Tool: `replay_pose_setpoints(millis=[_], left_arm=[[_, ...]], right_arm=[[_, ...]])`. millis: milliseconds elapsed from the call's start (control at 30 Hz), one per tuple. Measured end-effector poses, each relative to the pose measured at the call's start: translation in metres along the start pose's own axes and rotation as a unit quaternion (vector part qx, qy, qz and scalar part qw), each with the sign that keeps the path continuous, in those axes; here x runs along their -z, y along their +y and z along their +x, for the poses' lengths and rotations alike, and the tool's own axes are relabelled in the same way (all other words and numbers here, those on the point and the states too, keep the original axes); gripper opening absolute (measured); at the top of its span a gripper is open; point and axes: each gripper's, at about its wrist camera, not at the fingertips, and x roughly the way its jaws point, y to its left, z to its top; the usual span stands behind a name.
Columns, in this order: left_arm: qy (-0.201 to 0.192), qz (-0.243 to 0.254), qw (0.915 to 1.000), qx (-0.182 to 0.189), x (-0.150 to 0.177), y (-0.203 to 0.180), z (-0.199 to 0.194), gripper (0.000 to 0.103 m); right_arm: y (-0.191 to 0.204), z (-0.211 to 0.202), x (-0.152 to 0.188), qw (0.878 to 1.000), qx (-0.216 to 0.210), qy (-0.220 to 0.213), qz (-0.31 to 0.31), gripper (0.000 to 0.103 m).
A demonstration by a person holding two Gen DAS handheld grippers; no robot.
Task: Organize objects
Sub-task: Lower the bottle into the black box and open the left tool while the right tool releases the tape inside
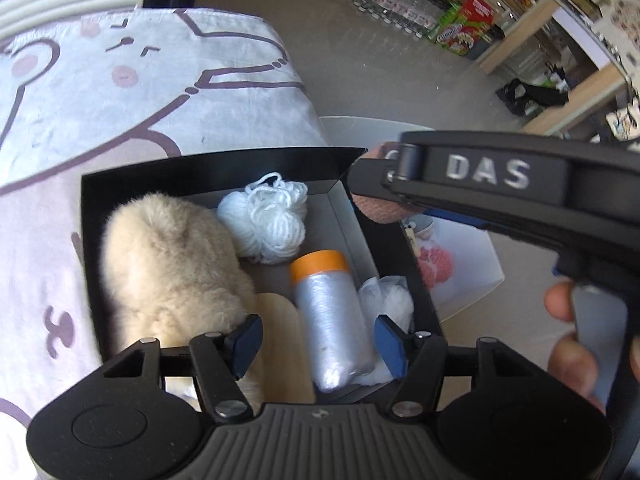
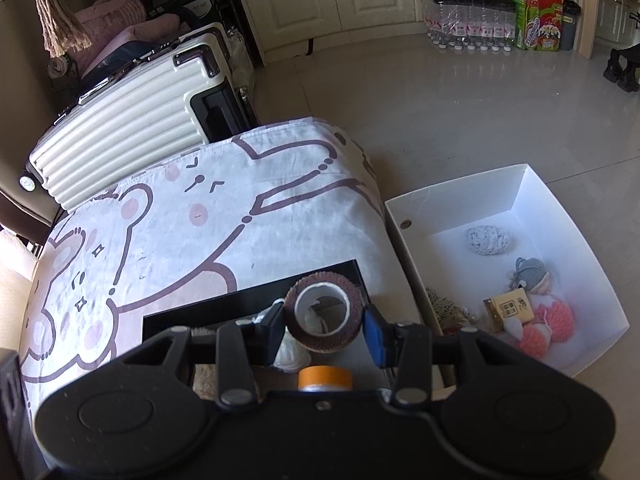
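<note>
Right gripper (image 2: 323, 330) carries a brown tape roll (image 2: 324, 312), jaws clamped on its sides, hole facing the camera. The roll hangs above the far right corner of the black box (image 1: 208, 168), near the box's rim on the side of the white bin (image 2: 520, 184). The direction of transfer can't be told from this moment; judging by the task, it goes either into the box or over to the bin. To do the step well: keep the squeeze steady, since the roll is round and could pivot between the pads; clear the box wall before moving sideways; lower before letting go so it doesn't bounce. Left gripper (image 1: 318, 340) hovers low over the near side of the box, jaws spread wide and holding nothing; between them lies the silver spool with orange cap (image 1: 332, 320), not touched. Also in the box: beige plush (image 1: 172, 264) at the left, white yarn (image 1: 266, 220) at the far side, crumpled white plastic (image 1: 388, 300) right of the spool. The box sits on a bed with a bear-print sheet (image 2: 200, 220); the bin stands on the floor right of the bed with small knitted items inside.
</note>
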Motion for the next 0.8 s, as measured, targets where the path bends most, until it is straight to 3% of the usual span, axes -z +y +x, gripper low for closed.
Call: replay_pose_setpoints(millis=[533, 800], left_arm=[[0.020, 0.078, 0.9963, -0.029, 0.005, 0.001, 0.012, 0.055], [0.013, 0.066, 0.9975, -0.024, 0.003, 0.004, 0.009, 0.054]], right_arm=[[0.006, 0.030, -0.002, 1.000, 0.027, 0.010, 0.012, 0.047], [0.000, 0.025, -0.002, 0.999, 0.024, 0.009, 0.024, 0.049]])
